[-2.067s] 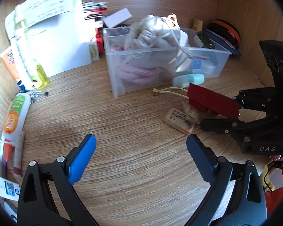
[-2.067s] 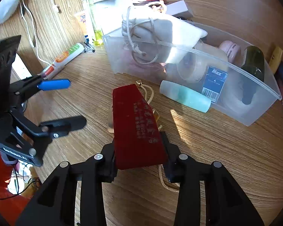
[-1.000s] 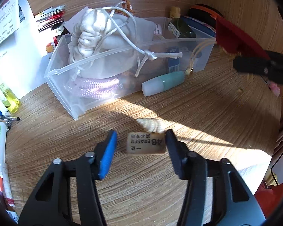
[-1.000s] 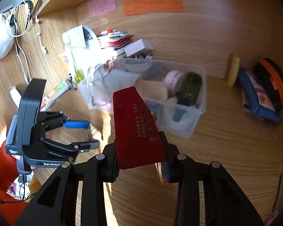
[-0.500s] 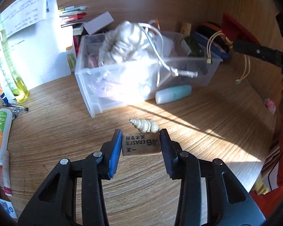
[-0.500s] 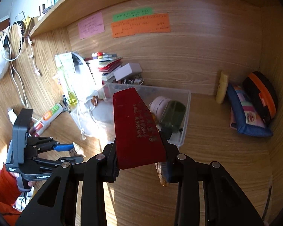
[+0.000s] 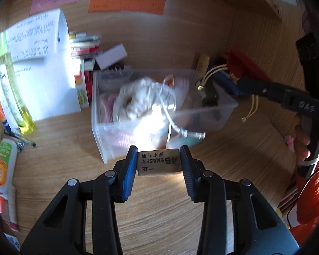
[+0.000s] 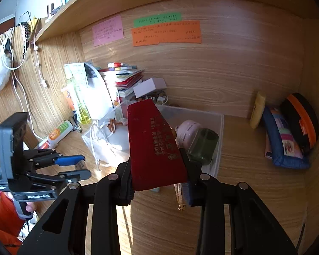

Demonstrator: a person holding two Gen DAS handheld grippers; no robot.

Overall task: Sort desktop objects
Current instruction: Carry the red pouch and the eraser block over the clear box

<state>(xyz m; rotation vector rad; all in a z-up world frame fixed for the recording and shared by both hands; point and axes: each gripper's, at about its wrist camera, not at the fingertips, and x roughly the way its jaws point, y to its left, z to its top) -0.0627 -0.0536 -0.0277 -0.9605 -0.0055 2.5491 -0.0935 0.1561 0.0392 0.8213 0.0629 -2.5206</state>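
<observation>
My left gripper point(image 7: 158, 156) is shut on a tan eraser point(image 7: 158, 163) printed "4B ERASER", held clear of the wooden desk in front of the clear plastic bin point(image 7: 214, 110). The right wrist view shows the left gripper point(image 8: 78, 165) at lower left with the eraser point(image 8: 80, 165) between its fingers. My right gripper point(image 8: 159, 170) is shut on a flat dark red case point(image 8: 153, 146) with gold lettering, and a gold cord point(image 8: 179, 197) hangs below it. The red case point(image 7: 244, 65) hovers above the bin's right end. A white drawstring bag point(image 7: 142, 99) fills the bin's middle.
A yellow bottle point(image 7: 12, 89), tubes point(image 7: 2, 165) and a white paper sheet point(image 7: 42, 63) crowd the left. A card stack point(image 8: 125, 78) and a white box point(image 8: 148, 87) stand behind the bin point(image 8: 220, 131). A blue pouch point(image 8: 282, 140) and a black-orange case point(image 8: 302, 119) lie at right.
The left gripper closed on the eraser and lifted it off the desk, and the seashell left its view. The right gripper rose with the red case to above the bin.
</observation>
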